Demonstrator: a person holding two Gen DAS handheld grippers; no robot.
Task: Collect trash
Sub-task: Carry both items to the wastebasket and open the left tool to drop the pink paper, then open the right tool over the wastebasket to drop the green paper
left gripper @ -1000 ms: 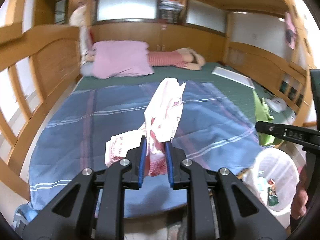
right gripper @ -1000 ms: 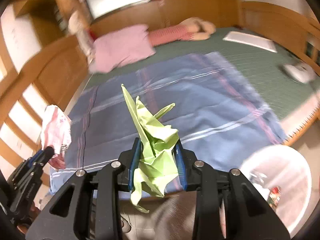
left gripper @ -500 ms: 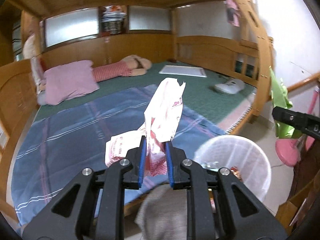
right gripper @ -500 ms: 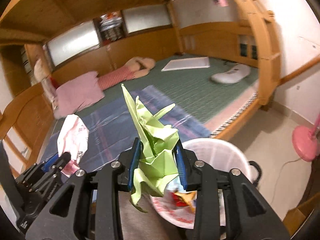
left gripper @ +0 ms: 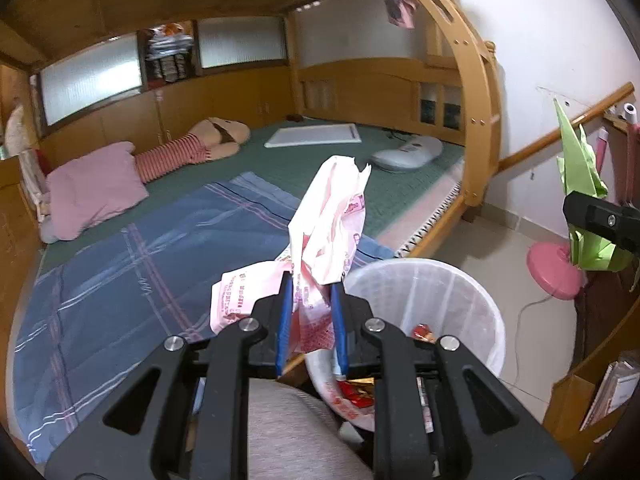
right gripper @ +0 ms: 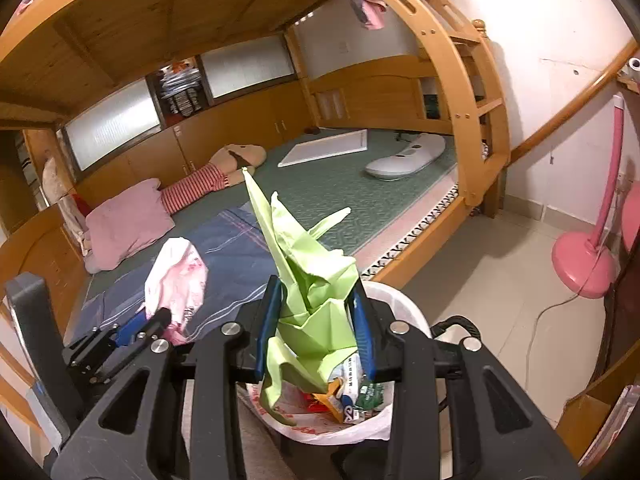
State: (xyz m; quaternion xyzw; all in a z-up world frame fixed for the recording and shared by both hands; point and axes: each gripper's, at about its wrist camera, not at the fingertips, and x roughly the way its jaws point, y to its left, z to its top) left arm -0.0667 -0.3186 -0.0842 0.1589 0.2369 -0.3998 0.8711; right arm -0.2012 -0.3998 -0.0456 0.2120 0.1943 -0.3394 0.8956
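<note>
Left gripper (left gripper: 308, 320) clamped pink-printed wrapper (left gripper: 328, 232) | right gripper (right gripper: 316, 328) clamped green paper (right gripper: 312, 292) | judged light, crumply, held low | over bin (left gripper: 452, 292)

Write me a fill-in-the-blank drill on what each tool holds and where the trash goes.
1. The left tool is clamped on a crumpled pink-and-white ____.
2. The paper held by the right tool is ____ in colour.
3. The white bin stands on the floor beside the ____.
4. The fan base on the floor is ____.

Missing words: plastic bag; green; bed; pink
</note>
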